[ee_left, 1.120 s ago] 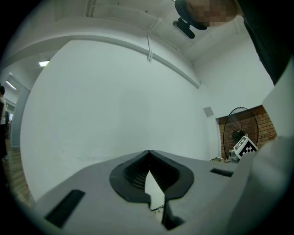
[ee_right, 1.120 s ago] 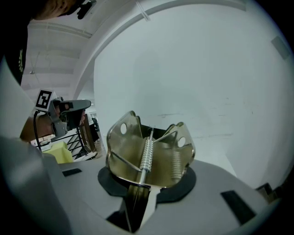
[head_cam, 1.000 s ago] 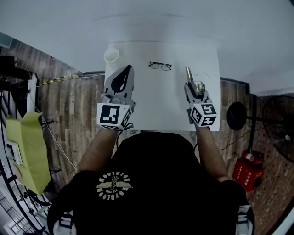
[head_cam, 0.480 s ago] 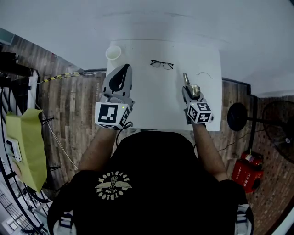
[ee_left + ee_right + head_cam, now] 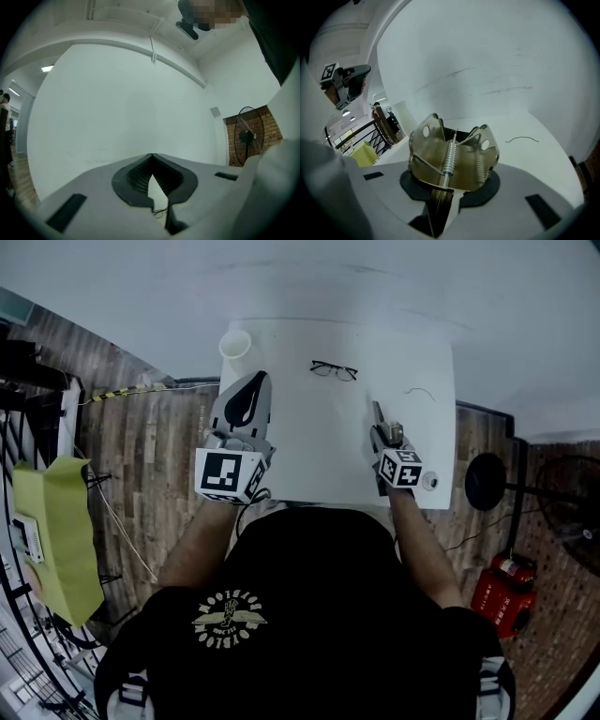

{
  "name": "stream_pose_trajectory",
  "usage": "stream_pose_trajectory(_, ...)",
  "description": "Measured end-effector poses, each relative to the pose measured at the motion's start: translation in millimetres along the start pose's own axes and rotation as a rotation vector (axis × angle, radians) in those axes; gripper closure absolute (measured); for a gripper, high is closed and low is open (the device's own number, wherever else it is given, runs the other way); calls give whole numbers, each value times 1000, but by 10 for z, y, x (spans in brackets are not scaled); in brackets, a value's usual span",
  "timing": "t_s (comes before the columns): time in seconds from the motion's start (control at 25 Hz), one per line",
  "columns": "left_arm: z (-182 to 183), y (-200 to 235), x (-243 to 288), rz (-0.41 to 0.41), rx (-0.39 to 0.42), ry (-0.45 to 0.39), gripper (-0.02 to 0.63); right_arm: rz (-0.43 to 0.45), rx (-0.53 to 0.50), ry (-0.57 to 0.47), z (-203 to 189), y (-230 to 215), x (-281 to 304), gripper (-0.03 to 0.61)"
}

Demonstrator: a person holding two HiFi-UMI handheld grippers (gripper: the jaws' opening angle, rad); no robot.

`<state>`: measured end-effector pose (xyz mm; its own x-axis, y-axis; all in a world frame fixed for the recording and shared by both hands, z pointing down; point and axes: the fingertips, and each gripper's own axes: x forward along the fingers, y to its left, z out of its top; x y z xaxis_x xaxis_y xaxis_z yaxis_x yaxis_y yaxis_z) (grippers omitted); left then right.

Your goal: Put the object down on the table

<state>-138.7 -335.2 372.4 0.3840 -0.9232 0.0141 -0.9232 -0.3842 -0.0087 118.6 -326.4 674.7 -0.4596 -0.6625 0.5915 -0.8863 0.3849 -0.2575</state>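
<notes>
In the head view the sprung metal clip [image 5: 395, 431] is held by the right gripper [image 5: 382, 427] over the desk's [image 5: 309, 456] near right corner; in the left gripper view the left gripper [image 5: 151, 157] is seen closed and empty; in the right gripper view the clip is clamped, so lowering and release are judged outstanding.

Black T-shirt [image 5: 309, 568] with pale emblem [image 5: 230, 620]; grey left tool [image 5: 256, 378] and right tool [image 5: 377, 410] carry black-and-white marker cubes [image 5: 230, 476].
</notes>
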Motion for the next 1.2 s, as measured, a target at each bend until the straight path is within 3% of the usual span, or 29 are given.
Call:
stream_pose_trajectory(1.0, -52, 22, -160, -2, 22, 27, 607, 13, 12, 171, -717, 14, 418, 474)
stream_pose_trajectory(1.2, -78, 19, -158, -10, 29, 36, 607, 47, 21, 210, -843, 81, 489, 429)
